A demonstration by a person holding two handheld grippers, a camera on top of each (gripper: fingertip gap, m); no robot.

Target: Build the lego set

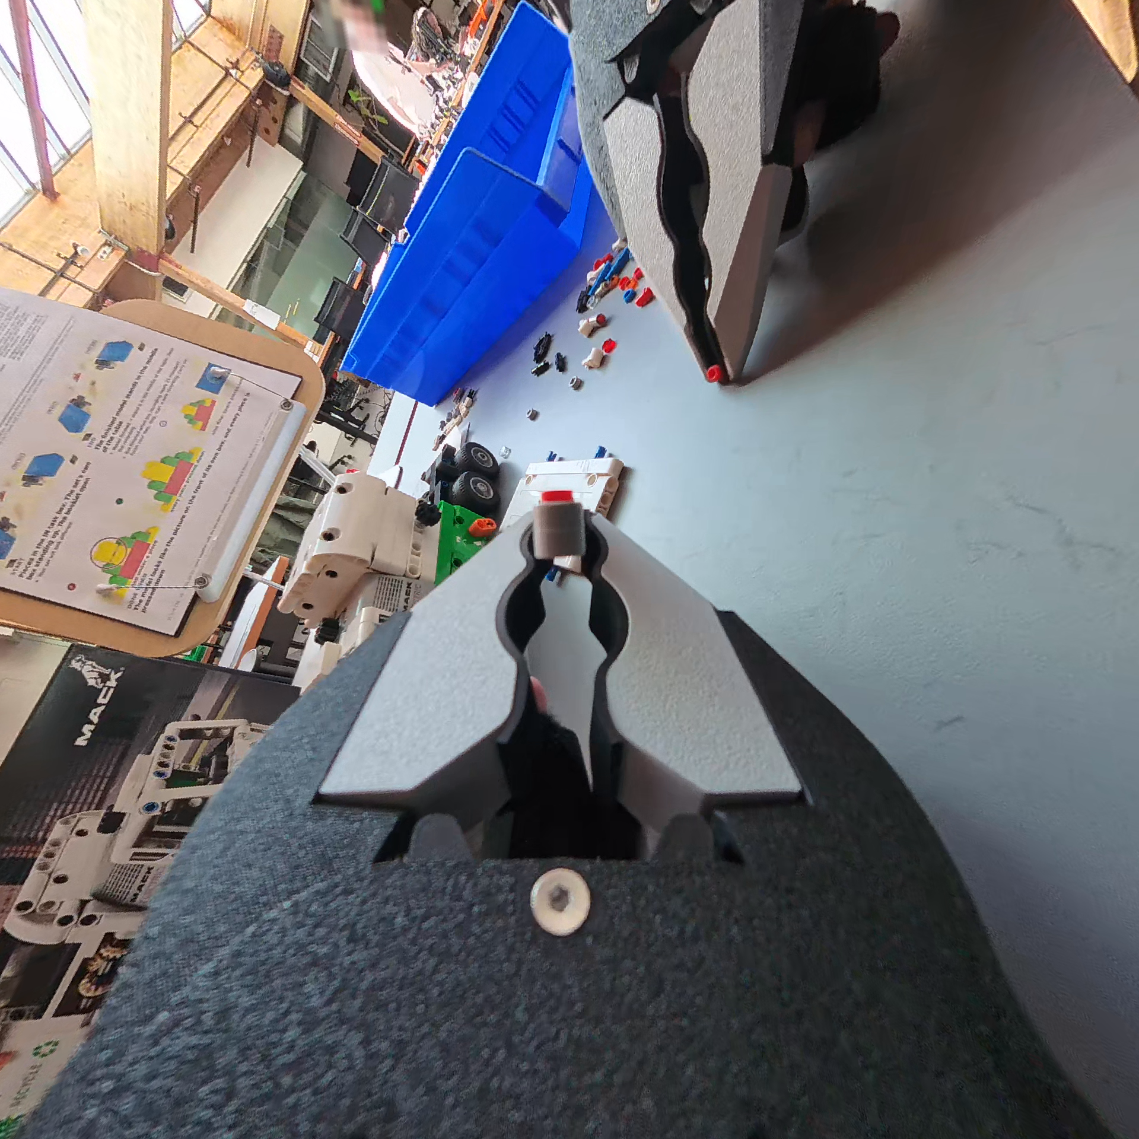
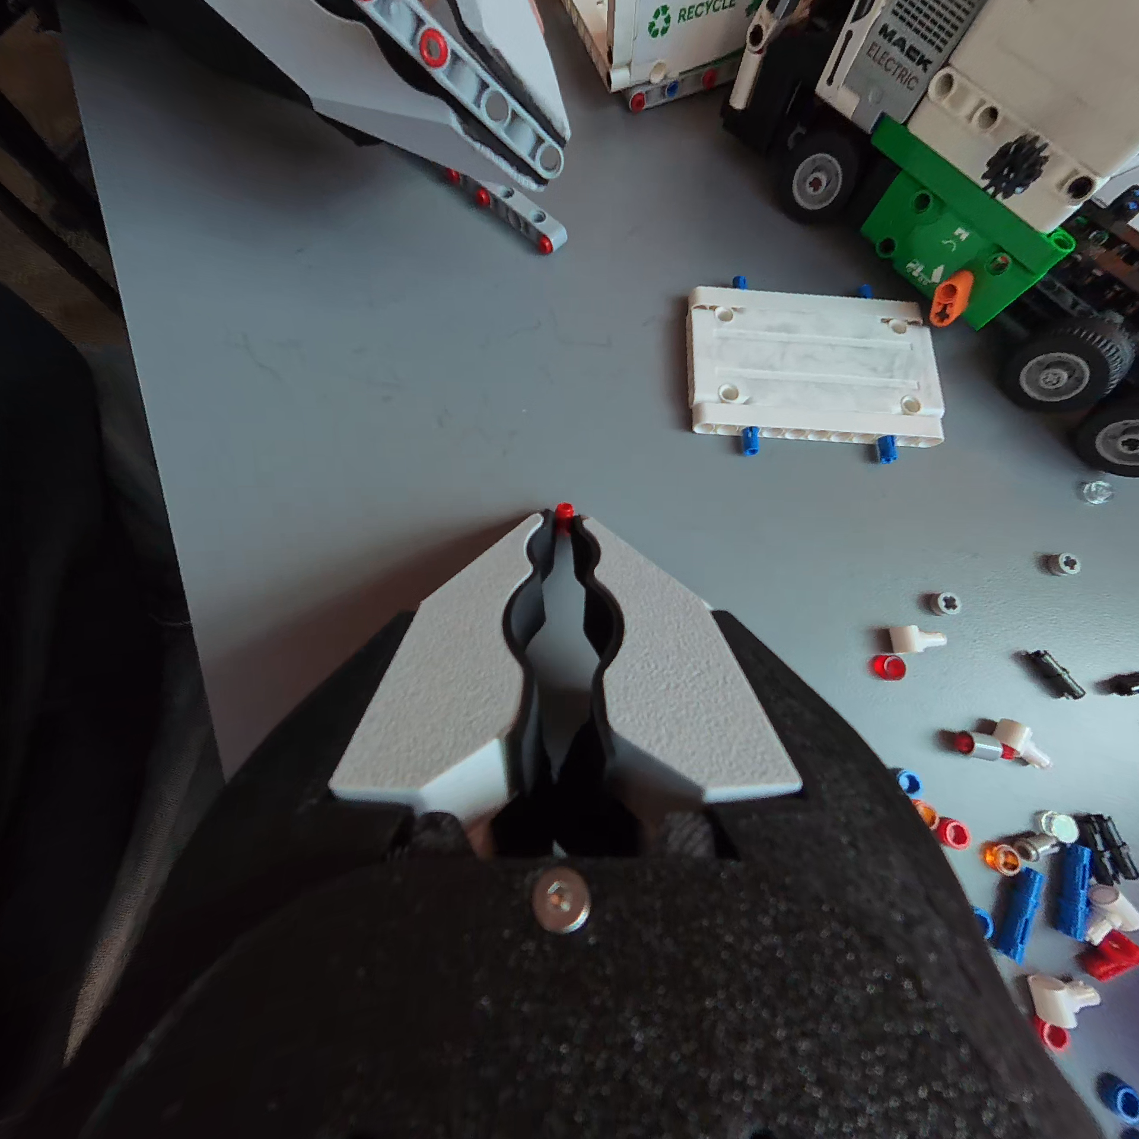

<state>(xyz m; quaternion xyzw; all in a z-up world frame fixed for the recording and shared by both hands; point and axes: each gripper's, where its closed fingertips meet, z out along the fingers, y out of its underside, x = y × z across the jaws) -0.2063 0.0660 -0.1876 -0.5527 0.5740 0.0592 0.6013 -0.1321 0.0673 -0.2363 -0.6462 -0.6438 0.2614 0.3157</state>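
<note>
My left gripper (image 1: 558, 542) is shut on a grey beam (image 1: 558, 531) seen end-on, with a red pin at its tip. In the right wrist view this left gripper (image 2: 542, 163) is at the top left, and the held grey beam (image 2: 493, 105) shows several holes and a red pin. A second grey beam (image 2: 511, 209) with red pins lies just below it. My right gripper (image 2: 562, 521) is shut on a small red pin (image 2: 563, 513) above the bare grey table. The left wrist view shows it too (image 1: 715, 373). A white panel (image 2: 813, 363) with blue pins lies flat on the table.
The partly built white and green truck (image 2: 986, 154) stands at the back right. Loose small pieces (image 2: 1048, 863) are scattered on the right. Blue bins (image 1: 493, 246), an instruction sheet on a board (image 1: 142, 462) and the set's box (image 1: 92, 801) stand beyond the truck. Spacing between my two grippers at the tips: around 10 centimetres.
</note>
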